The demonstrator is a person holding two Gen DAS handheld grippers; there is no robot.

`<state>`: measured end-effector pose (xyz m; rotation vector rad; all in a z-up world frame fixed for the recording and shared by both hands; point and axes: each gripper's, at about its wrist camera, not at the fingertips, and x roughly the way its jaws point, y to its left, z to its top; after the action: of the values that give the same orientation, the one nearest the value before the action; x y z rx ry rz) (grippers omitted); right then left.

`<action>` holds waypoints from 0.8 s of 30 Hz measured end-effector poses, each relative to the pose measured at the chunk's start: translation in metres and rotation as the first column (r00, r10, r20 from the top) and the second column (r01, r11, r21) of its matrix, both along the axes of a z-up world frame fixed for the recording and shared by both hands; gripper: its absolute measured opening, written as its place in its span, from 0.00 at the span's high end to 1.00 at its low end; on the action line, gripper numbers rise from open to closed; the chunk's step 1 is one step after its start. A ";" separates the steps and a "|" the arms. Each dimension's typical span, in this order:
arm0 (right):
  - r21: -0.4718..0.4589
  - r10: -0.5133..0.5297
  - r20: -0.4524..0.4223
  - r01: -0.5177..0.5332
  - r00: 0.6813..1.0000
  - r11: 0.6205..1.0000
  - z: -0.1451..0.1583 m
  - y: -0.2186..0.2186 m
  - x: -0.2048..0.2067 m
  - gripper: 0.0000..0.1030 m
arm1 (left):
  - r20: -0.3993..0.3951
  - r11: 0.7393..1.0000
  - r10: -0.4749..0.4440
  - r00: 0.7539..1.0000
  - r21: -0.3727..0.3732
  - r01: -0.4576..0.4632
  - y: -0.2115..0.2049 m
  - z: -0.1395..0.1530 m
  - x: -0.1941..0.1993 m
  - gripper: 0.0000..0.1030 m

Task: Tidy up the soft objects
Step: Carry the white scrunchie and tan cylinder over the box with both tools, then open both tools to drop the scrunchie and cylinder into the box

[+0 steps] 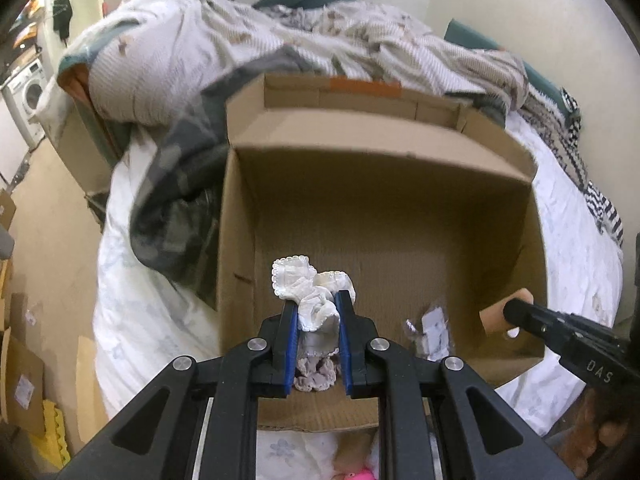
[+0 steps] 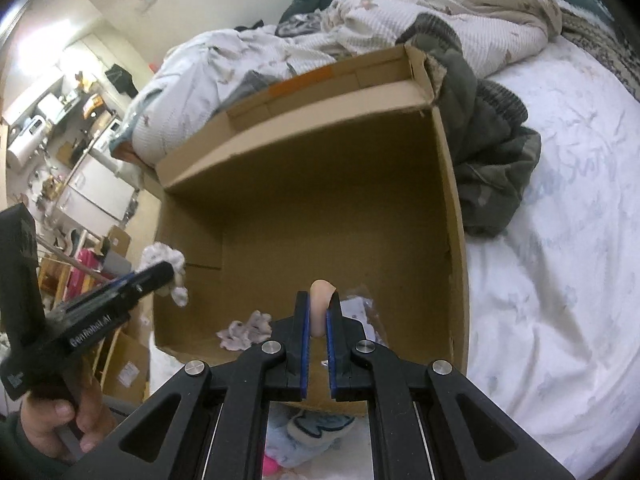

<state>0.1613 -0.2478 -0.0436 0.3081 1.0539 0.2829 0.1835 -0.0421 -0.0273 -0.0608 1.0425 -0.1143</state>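
An open cardboard box [image 1: 400, 208] lies on the bed. My left gripper [image 1: 316, 300] is shut on a white lace-edged cloth [image 1: 308, 284] and holds it over the box's left side. My right gripper [image 2: 318, 300] is shut on a small beige soft piece [image 2: 320, 300] over the box [image 2: 320, 184]. The right gripper with the beige piece [image 1: 496, 316] shows at the box's right wall in the left wrist view. The left gripper with the white cloth [image 2: 168, 260] shows at the left in the right wrist view. A pale lilac cloth [image 2: 248, 330] and a clear plastic packet [image 1: 434, 332] lie inside the box.
A rumpled striped quilt [image 1: 240, 40] and a dark grey blanket [image 1: 180, 184] lie behind and left of the box. A white sheet [image 2: 560, 240] covers the bed on the right. Soft toys [image 2: 304, 432], blue and pink, lie by the box's near edge. Cardboard boxes [image 1: 24, 392] stand on the floor at left.
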 end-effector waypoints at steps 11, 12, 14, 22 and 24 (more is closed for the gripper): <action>-0.028 0.055 -0.050 -0.057 0.997 0.998 -0.020 0.020 0.012 0.92 | -0.003 0.998 -0.041 0.999 0.054 0.041 -0.011 -0.014 0.006 0.84; -0.028 0.059 -0.057 -0.061 0.997 0.998 -0.022 0.020 0.013 0.92 | -0.002 0.997 -0.043 0.999 0.063 0.043 -0.011 -0.015 0.006 0.84; -0.034 0.064 -0.069 -0.067 0.996 0.997 -0.026 0.020 0.013 0.92 | -0.009 0.998 -0.035 0.999 0.059 0.035 -0.009 -0.017 0.005 0.84; -0.036 0.069 -0.099 -0.073 0.993 0.997 -0.033 0.020 0.013 0.92 | -0.013 0.997 -0.039 0.999 0.062 0.040 -0.014 -0.020 0.004 0.83; -0.040 0.076 -0.103 -0.080 0.992 0.996 -0.033 0.023 0.014 0.92 | -0.012 0.997 -0.042 0.999 0.062 0.042 -0.015 -0.020 0.004 0.76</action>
<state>0.1754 -0.2252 -0.0765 0.2435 1.1729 0.3163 0.1870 -0.0568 -0.0477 0.0169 1.0581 -0.1196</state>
